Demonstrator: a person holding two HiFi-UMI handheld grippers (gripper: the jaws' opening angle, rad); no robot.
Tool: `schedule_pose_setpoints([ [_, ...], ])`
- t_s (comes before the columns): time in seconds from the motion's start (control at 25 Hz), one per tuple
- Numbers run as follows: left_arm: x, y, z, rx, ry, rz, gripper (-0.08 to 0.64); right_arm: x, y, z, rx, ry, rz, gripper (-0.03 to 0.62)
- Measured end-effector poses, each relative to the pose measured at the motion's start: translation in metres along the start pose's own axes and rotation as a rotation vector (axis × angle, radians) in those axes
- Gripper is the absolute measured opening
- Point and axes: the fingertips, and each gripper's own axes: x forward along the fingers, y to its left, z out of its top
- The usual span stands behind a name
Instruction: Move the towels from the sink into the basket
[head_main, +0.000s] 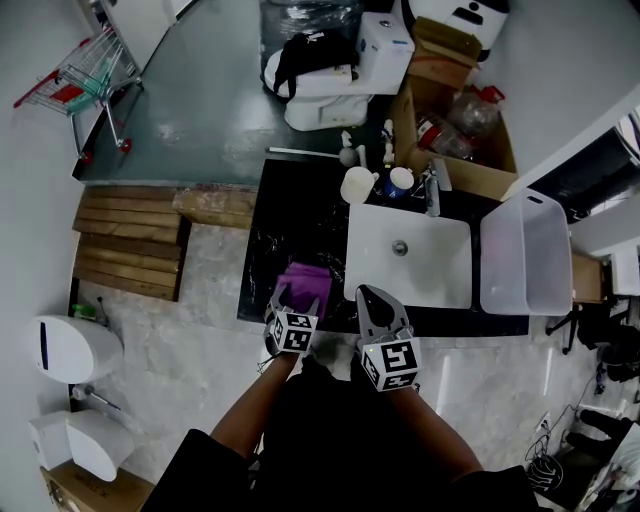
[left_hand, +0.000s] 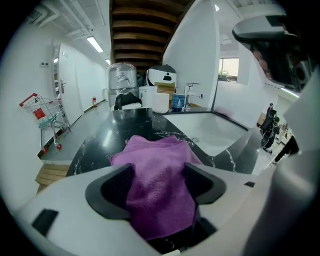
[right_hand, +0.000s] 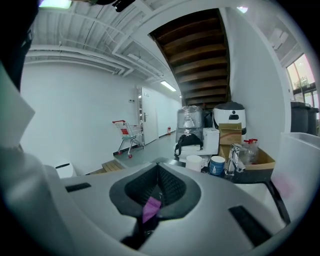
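A purple towel (head_main: 305, 279) (left_hand: 155, 175) lies bunched on the black counter (head_main: 290, 220), just left of the white sink (head_main: 430, 270). My left gripper (head_main: 298, 299) (left_hand: 157, 182) stands open over it, its jaws wide on either side of the cloth, which runs back between them. My right gripper (head_main: 368, 294) (right_hand: 157, 172) is shut and hovers at the sink's front left corner, apart from the towel. A thin purple sliver shows under its pads; I cannot tell what it is. The sink basin looks bare. The translucent plastic basket (head_main: 525, 250) stands right of the sink.
A white mug (head_main: 357, 185), a blue cup (head_main: 400, 180) and the faucet (head_main: 431, 190) stand behind the sink. A cardboard box (head_main: 450, 120) of bottles sits beyond. On the floor at left are wooden steps (head_main: 130, 240) and a shopping cart (head_main: 85, 75).
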Motion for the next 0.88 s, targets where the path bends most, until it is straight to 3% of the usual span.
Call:
schedule_pose_setpoints([
  [0.24, 0.007, 0.001, 0.003, -0.013, 0.023, 0.036, 0.330, -0.009, -0.014, -0.005, 0.014, 0.000, -0.010, 0.017],
  [0.44, 0.009, -0.018, 0.005, 0.032, 0.058, 0.000, 0.183, -0.017, -0.041, -0.004, 0.063, -0.013, -0.047, 0.017],
  [0.56, 0.009, -0.021, 0.007, 0.045, 0.053, 0.000, 0.132, -0.020, -0.047, -0.004, 0.066, -0.015, -0.054, 0.017],
  [0.88, -0.005, -0.002, 0.024, -0.118, -0.029, 0.019, 0.115, -0.024, -0.057, -0.014, 0.127, 0.001, -0.049, 0.017],
])
